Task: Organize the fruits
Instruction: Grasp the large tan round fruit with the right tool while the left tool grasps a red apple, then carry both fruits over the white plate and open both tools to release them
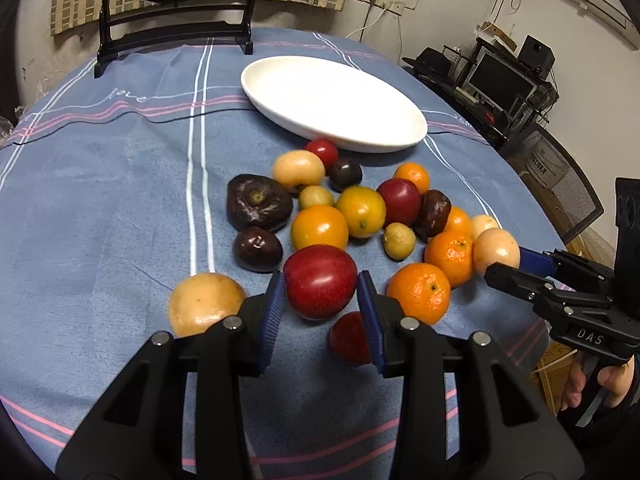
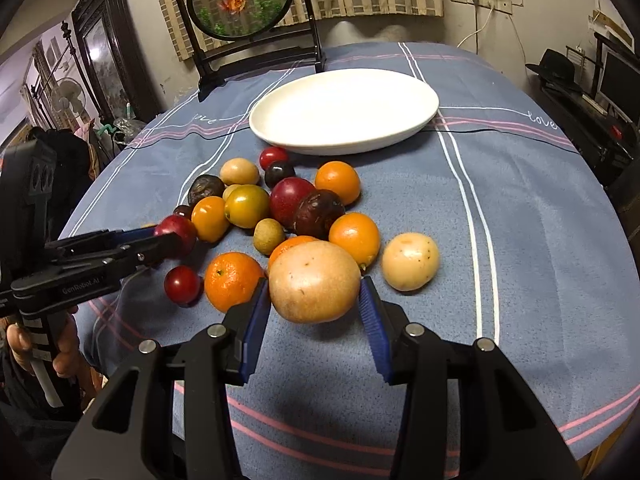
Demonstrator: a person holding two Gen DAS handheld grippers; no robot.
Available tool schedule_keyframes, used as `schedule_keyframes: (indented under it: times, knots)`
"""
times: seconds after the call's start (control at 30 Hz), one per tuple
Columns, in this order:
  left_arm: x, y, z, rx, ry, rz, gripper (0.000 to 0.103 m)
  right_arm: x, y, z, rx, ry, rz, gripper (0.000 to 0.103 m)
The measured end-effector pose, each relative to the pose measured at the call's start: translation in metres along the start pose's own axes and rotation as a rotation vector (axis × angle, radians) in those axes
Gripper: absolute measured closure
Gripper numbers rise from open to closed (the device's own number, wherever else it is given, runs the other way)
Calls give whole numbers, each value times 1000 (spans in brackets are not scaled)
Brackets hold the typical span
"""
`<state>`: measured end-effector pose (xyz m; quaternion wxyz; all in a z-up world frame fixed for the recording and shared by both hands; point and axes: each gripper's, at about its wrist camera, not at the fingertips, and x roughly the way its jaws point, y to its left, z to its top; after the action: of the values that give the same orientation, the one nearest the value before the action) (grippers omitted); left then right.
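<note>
My left gripper (image 1: pixel 321 280) is shut on a red plum (image 1: pixel 320 296), its blue pads pressing both sides at the near edge of the fruit pile. In the right wrist view that gripper (image 2: pixel 172 236) reaches in from the left with the plum (image 2: pixel 178 228). My right gripper (image 2: pixel 313 285) is shut on a large tan round fruit (image 2: pixel 314 276), and in the left wrist view it (image 1: pixel 504 261) comes in from the right, closed on that fruit (image 1: pixel 496 248). A white oval plate (image 1: pixel 332 100) (image 2: pixel 344 112) lies bare behind the pile.
Oranges (image 1: pixel 418 292), dark passion fruits (image 1: pixel 258 202), plums and small yellow fruits lie loose on the blue striped tablecloth (image 1: pixel 120 200). A black-framed round fish picture (image 2: pixel 240 0) stands at the far edge. A mesh chair (image 1: pixel 560 184) and a desk with a monitor sit to the right.
</note>
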<state>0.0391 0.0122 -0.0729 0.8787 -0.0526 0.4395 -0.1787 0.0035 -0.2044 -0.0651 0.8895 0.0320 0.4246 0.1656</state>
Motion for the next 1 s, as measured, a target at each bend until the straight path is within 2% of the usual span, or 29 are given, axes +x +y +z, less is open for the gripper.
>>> schedule_keyframes:
  times: [0.33,0.67,0.93,1.0]
  knots:
    - [-7,-16,-2,28,-16,-24,66,-14,5,2,-12,-38,2,57]
    - [-19,-22,3,50,-45,-31,66,-4,8,9,-24,-30,13,57]
    - [-3,-19,6,61,-5,-18,66,7,11,13,-32,-5,21,57]
    - [3,-23,5,71,22,-12,62,7,11,14,-29,-4,28,57]
